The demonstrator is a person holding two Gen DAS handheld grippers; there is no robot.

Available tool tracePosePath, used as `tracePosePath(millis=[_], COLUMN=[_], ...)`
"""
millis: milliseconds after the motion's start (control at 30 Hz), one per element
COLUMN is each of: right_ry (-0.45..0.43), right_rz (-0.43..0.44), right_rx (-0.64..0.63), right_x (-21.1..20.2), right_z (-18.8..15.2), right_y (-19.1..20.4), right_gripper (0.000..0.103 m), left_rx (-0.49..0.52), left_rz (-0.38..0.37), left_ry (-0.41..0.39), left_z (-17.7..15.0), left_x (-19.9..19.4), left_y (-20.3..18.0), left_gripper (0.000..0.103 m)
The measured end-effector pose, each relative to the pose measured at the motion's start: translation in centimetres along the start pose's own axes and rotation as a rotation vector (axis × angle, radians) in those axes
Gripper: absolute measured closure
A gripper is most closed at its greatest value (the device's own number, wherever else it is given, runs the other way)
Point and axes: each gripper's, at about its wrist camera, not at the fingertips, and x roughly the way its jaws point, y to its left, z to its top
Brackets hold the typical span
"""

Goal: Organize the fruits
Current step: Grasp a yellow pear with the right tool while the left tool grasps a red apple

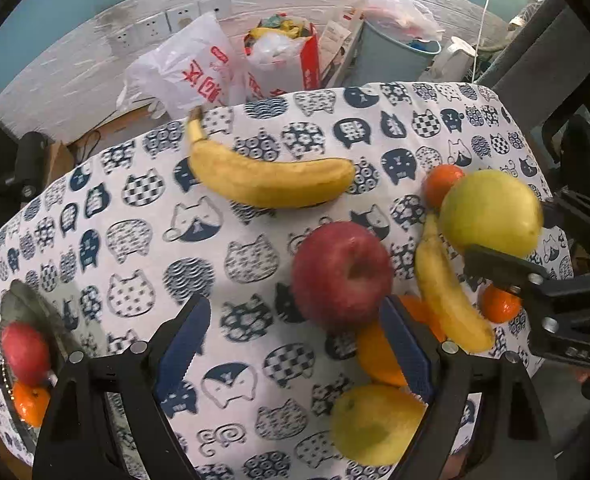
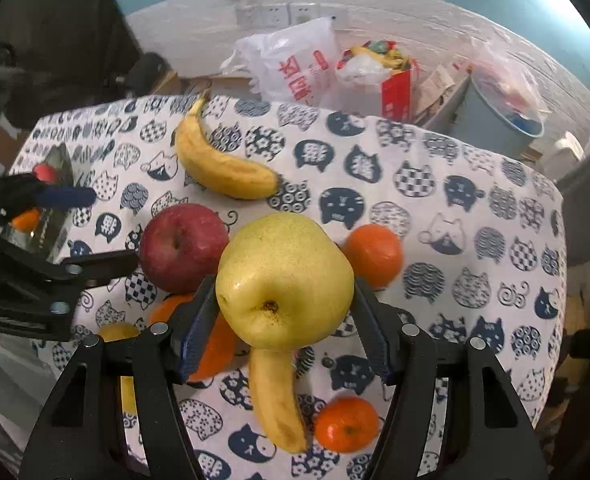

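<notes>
My right gripper (image 2: 285, 320) is shut on a yellow-green pear (image 2: 283, 280) and holds it above the table; it shows in the left wrist view as the pear (image 1: 491, 212) in the right gripper (image 1: 507, 236). My left gripper (image 1: 295, 344) is open and empty, low over the cat-print cloth (image 1: 143, 208). A red apple (image 1: 341, 274) lies just ahead of its right finger. A banana (image 1: 267, 178) lies farther back. A second banana (image 1: 447, 292), several oranges (image 1: 379, 352) and another pear (image 1: 375, 424) lie to the right.
A glass tray (image 1: 27, 312) at the left edge holds a red apple (image 1: 23, 354) and an orange (image 1: 31, 402). Plastic bags (image 1: 183, 68) and a bin (image 1: 395, 56) stand behind the table by the wall.
</notes>
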Motion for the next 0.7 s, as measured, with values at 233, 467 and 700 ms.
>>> tracePosePath(millis=[233,467,700], right_ry=[-0.013,-0.008,0.000], right_rz=[-0.021,-0.027,-0.023], right_rx=[0.038,0.076,0.082], right_x=[-1.1,-1.2,-1.1], right_z=[-0.8,-1.4,-1.3], right_y=[-1.5,-3.1,-3.2], right_gripper=[0.038,0.038,0.038], left_rx=[-0.001,0.022,0.033], left_rz=[-0.005,0.034,0.003], left_ry=[0.027,0.071,0.052], left_z=[1.3,1.8,1.8], left_x=[2.0,4.5,5.4], left_y=[-2.0,-3.2,-3.0], left_gripper=[0.015,0.015,0.030])
